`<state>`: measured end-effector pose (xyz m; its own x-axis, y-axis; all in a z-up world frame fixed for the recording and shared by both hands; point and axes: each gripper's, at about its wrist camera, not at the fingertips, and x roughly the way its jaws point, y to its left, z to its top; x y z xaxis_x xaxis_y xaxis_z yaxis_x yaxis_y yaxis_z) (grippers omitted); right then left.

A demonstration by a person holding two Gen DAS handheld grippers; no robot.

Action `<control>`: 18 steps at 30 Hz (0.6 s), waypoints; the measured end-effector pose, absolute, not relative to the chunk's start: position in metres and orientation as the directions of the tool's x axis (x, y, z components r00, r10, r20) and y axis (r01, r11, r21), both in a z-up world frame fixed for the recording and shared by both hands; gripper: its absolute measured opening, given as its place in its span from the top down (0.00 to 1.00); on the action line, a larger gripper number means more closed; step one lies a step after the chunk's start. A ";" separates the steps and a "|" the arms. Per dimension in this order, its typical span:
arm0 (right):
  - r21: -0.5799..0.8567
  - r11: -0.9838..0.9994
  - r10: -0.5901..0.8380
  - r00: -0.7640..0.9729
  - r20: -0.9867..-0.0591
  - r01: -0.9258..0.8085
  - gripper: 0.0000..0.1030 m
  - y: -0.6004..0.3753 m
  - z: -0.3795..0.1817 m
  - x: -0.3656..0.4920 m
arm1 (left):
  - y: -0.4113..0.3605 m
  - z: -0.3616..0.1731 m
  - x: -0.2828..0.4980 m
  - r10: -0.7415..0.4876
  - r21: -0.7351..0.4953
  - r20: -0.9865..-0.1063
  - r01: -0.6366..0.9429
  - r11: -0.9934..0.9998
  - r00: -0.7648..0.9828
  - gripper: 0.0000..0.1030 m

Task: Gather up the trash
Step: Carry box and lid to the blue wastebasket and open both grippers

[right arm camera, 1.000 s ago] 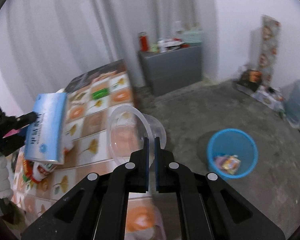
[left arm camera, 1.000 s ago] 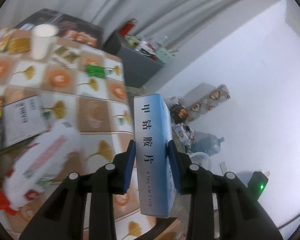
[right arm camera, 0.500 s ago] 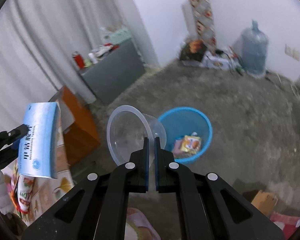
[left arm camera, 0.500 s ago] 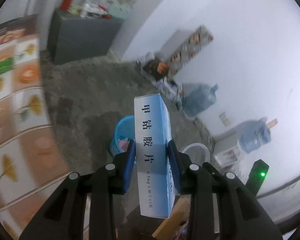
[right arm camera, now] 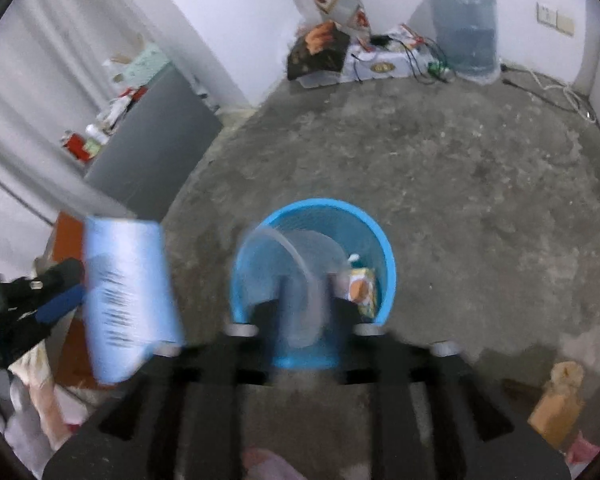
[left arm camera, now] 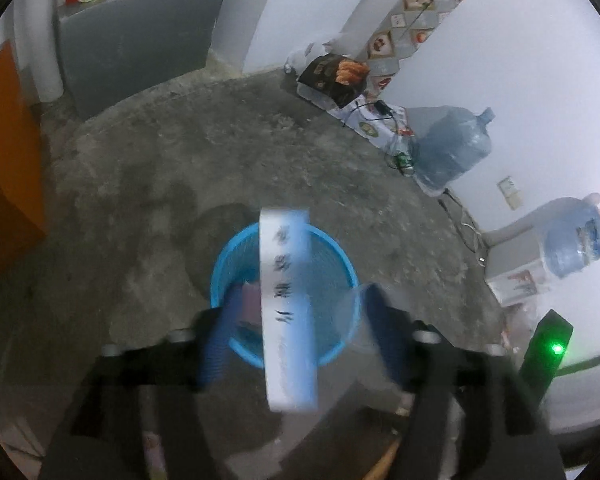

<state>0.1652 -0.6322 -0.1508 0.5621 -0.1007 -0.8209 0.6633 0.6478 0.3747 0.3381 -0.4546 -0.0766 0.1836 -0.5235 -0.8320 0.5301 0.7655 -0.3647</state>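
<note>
A blue mesh bin (left arm camera: 225,264) (right arm camera: 382,240) stands on the concrete floor right under both grippers. My left gripper (left arm camera: 300,296) has its jaws opening. The white-and-blue medicine box (left arm camera: 288,320) (right arm camera: 128,296) hangs blurred between them, over the bin, clear of both pads. My right gripper (right arm camera: 307,284) is also opening. The clear plastic cup (right arm camera: 300,264) sits blurred between its fingers, above the bin's mouth. An orange snack wrapper (right arm camera: 360,288) lies inside the bin.
A grey cabinet (left arm camera: 132,40) (right arm camera: 152,152) with clutter on top stands by the curtain. Water bottles (left arm camera: 452,148) (right arm camera: 464,28), boxes and cables line the far wall. The orange table side (left arm camera: 4,160) is at the left. A cardboard piece (right arm camera: 556,404) lies near right.
Both hands swung away from the patterned table and down over the blue bin. Both pairs of jaws came apart, letting go of the box and the cup.
</note>
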 end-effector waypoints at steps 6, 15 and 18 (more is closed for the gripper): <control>0.411 0.589 -0.052 0.540 -0.840 0.696 0.50 -0.625 -0.186 0.141 | -0.444 -0.089 0.332 -0.512 -0.356 -0.842 0.538 0.764 0.170 0.37; 0.448 0.589 -0.076 0.599 -0.797 0.672 0.50 -0.589 -0.159 0.084 | -0.393 -0.033 0.298 -0.540 -0.303 -0.805 0.612 0.730 0.246 0.37; 0.443 0.631 -0.083 0.623 -0.778 0.637 0.48 -0.569 -0.139 0.076 | -0.363 -0.002 0.273 -0.554 -0.260 -0.775 0.646 0.718 0.304 0.37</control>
